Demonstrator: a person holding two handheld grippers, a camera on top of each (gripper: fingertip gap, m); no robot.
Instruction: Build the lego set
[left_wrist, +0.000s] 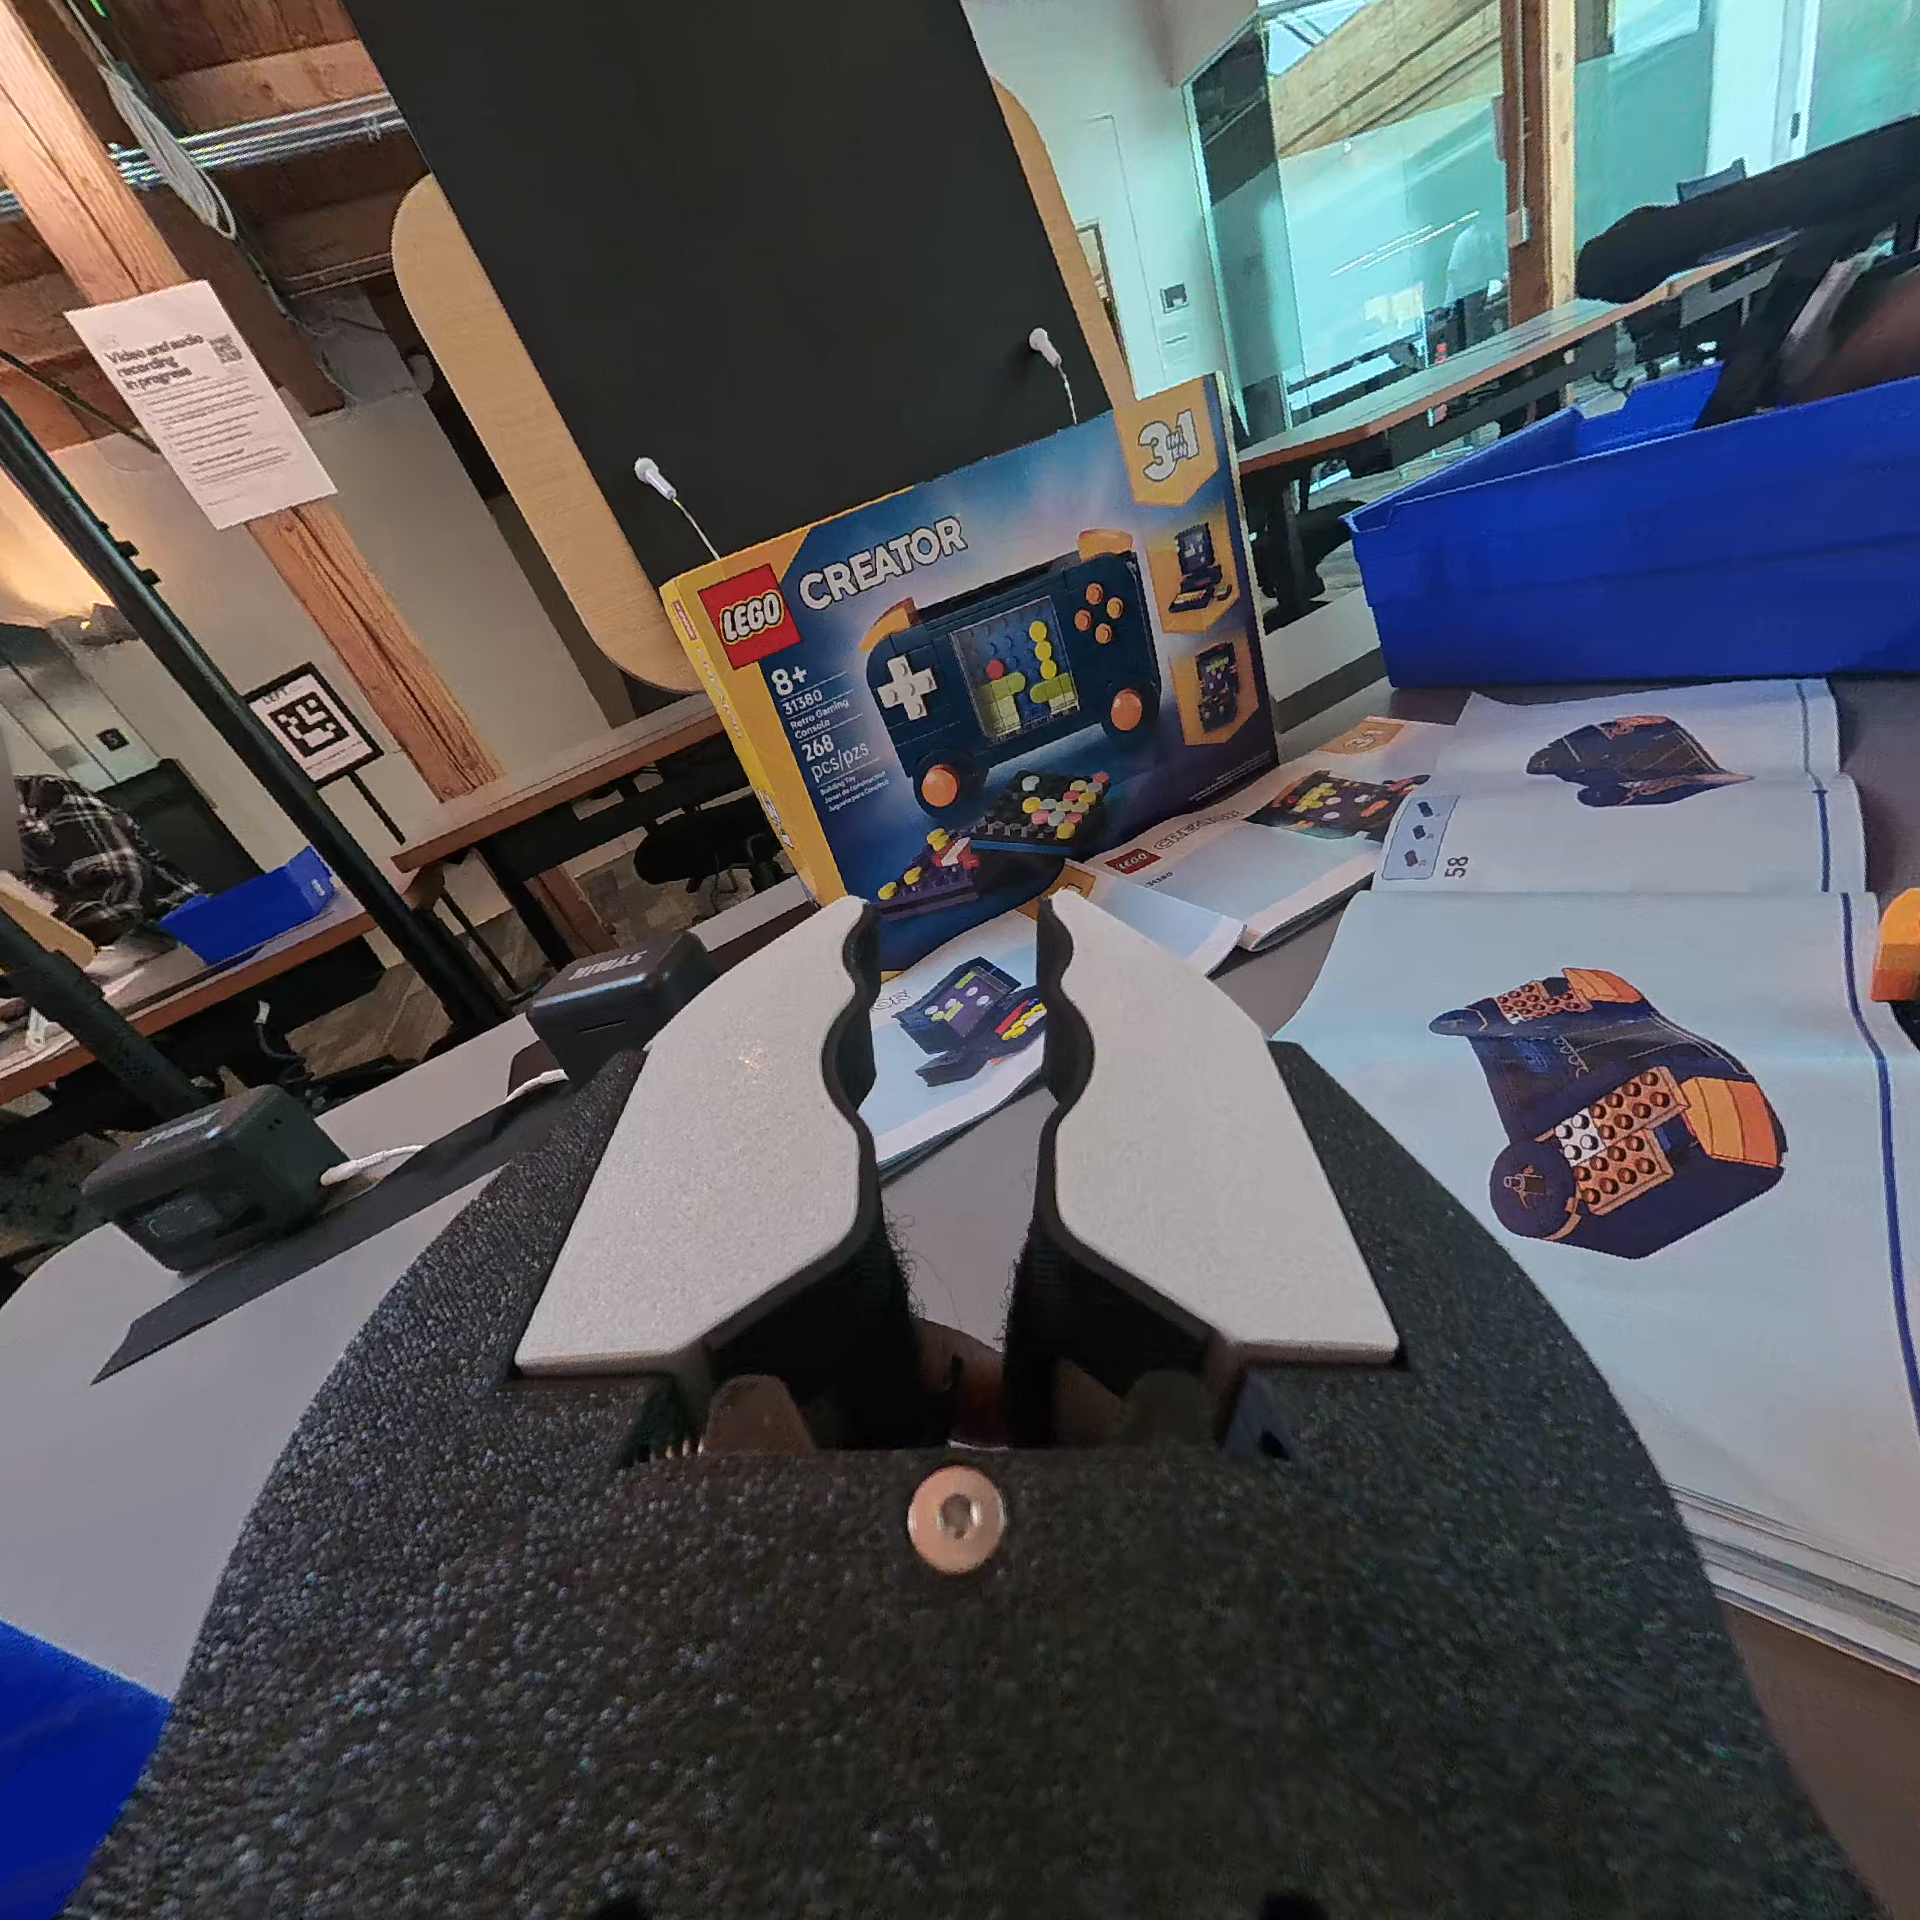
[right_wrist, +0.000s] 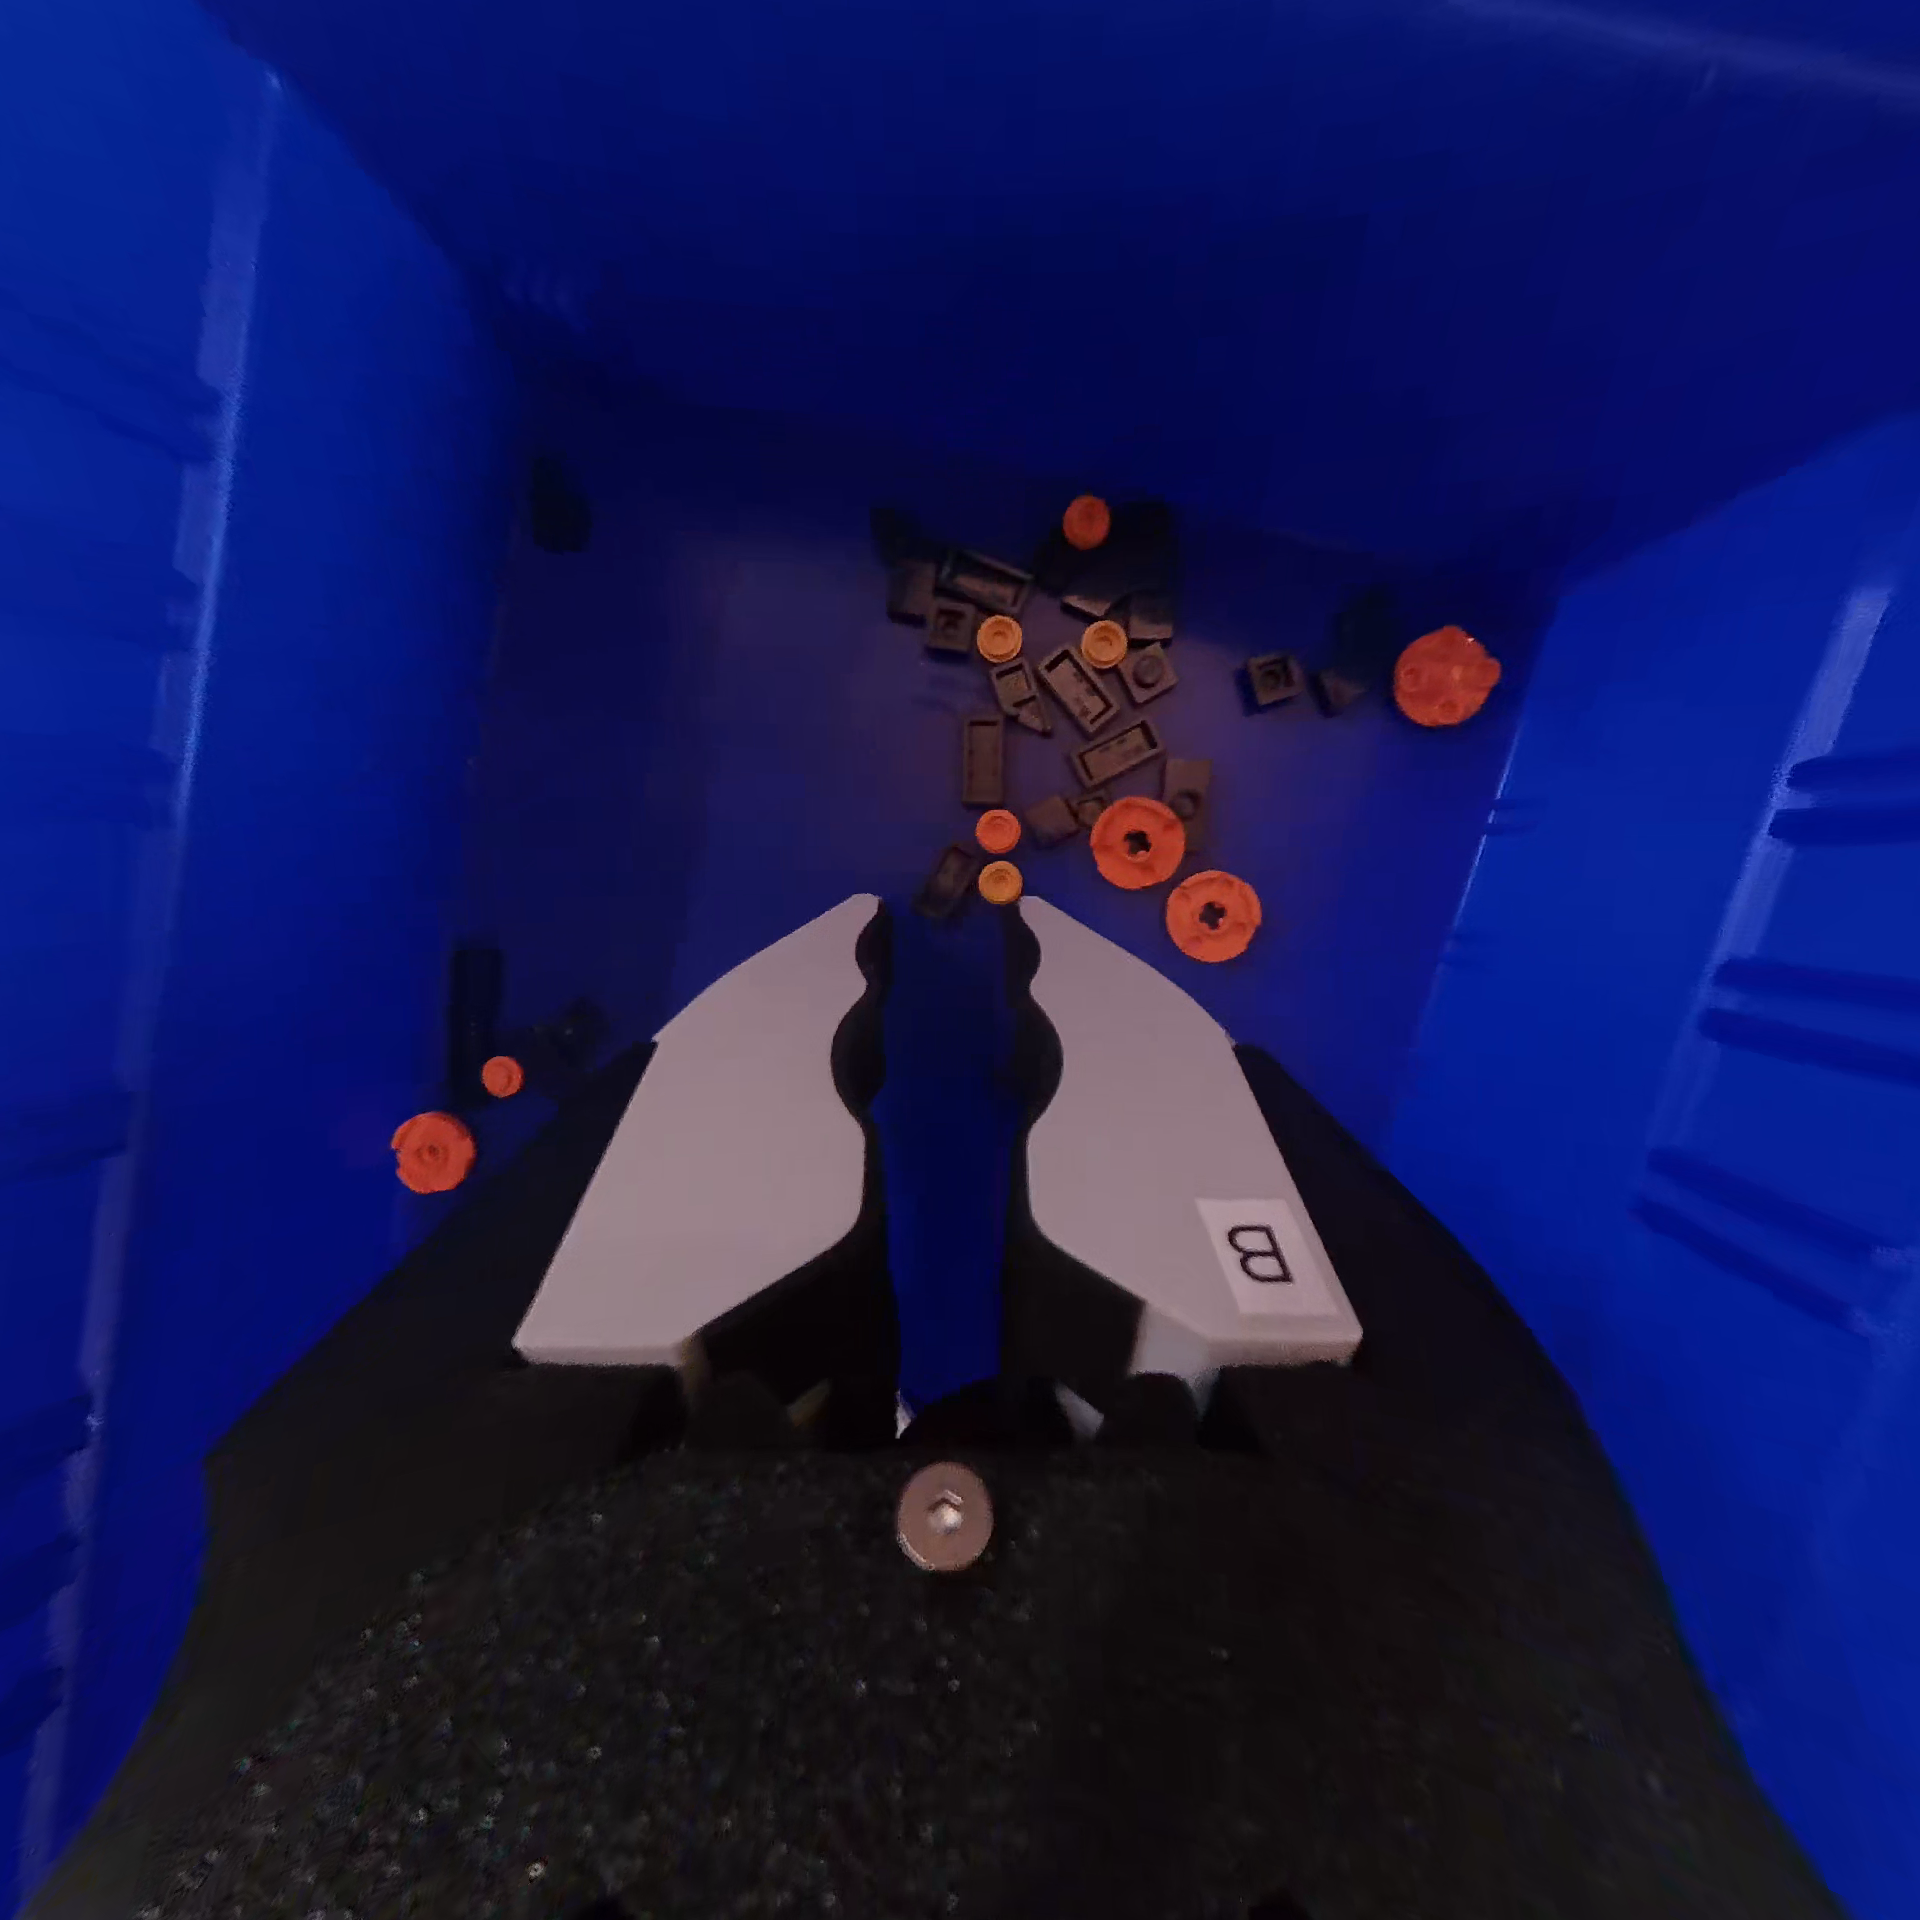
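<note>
Right wrist view: loose bricks (right_wrist: 1049, 686), blue bin (right_wrist: 312, 623).

Grey-fingered black claw (left_wrist: 956, 914), silver screw (left_wrist: 956, 1519)

Left gripper (left_wrist: 956, 914): pale grey fingers, black speckled body. Right gripper (right_wrist: 948, 909): same grey and black, with a white sticker on one finger.

Set box (left_wrist: 977, 665): blue front, yellow side, red logo square; pictured console dark blue with orange buttons and a white cross pad.

Open booklet (left_wrist: 1621, 1091): pale blue pages, drawings in navy and orange.

Bin (left_wrist: 1662, 540): bright blue. Inside the bin, the wall (right_wrist: 312, 623) is deep blue; loose pieces (right_wrist: 1081, 686) are dark grey to black, among orange and red-orange round ones.

Table (left_wrist: 208, 1403): grey.
</note>
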